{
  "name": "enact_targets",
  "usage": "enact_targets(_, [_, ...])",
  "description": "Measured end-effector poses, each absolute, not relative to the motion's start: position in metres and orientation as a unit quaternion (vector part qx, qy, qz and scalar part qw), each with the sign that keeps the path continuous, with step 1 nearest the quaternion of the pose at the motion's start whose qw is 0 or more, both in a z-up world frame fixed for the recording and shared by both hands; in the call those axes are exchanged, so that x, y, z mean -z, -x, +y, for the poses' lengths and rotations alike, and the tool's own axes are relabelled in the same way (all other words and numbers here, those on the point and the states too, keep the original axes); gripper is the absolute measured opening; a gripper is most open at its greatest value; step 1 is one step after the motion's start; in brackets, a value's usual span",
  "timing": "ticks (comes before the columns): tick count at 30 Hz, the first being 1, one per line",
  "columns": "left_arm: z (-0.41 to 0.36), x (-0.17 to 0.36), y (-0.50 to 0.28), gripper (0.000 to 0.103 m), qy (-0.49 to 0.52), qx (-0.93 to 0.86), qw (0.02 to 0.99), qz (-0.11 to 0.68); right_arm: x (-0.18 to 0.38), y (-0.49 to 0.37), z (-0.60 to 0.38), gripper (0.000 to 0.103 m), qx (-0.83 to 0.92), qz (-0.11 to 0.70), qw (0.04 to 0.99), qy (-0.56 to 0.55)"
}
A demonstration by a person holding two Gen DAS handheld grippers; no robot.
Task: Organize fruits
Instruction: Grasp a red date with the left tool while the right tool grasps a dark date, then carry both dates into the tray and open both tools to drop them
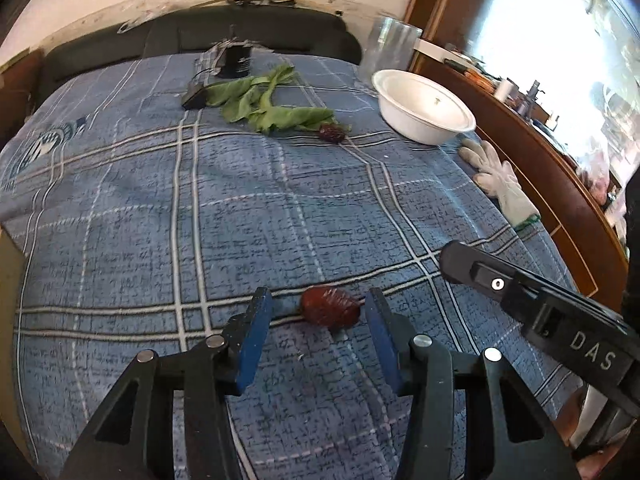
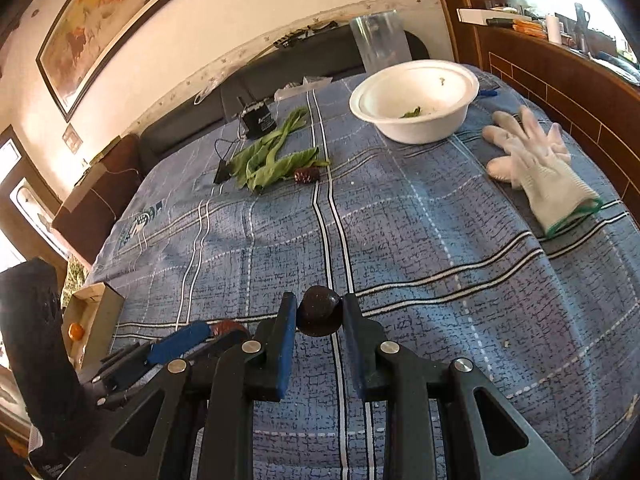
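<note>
A reddish-brown wrinkled fruit (image 1: 330,312) lies on the blue plaid cloth (image 1: 200,220) between the pads of my left gripper (image 1: 318,312). The right-hand pad touches it and the left-hand pad stands a little apart, so the jaws are open. My right gripper (image 2: 320,314) is shut on a dark round fruit (image 2: 320,320), held just above the cloth. In the left wrist view the right gripper (image 1: 450,260) comes in from the right. A white bowl (image 2: 416,100) sits far right, with a few green scraps inside. Another dark fruit (image 2: 306,176) lies by the greens.
Leafy greens (image 1: 264,104) and a black device (image 1: 236,60) lie at the far side. A white glove (image 2: 540,172) rests on the right near the wooden edge, and a clear plastic container (image 2: 380,40) stands behind the bowl. A cardboard box (image 2: 96,312) holding an orange fruit (image 2: 75,332) sits at the left.
</note>
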State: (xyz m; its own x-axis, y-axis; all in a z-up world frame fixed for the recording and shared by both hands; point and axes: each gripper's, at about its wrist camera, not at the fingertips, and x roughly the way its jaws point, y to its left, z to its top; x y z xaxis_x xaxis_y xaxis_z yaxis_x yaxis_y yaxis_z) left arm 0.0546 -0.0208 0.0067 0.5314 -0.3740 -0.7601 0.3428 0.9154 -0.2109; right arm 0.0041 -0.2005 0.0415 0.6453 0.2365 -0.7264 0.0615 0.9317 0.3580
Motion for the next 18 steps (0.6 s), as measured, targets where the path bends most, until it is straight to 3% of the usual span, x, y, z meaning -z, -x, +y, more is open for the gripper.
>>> enact_targets(1, [-0.022,-0.006,-0.055,0.031,0.015,0.212,0.873,0.439,-0.041,-0.004,-0.200,0.025,-0.050,0.419,0.889,-0.177])
enact_targets(18, [0.027,-0.038,-0.035,0.031,0.091,0.193,0.888,0.408,-0.042,0.001,-0.184,0.024,-0.056,0.403,0.902,-0.142])
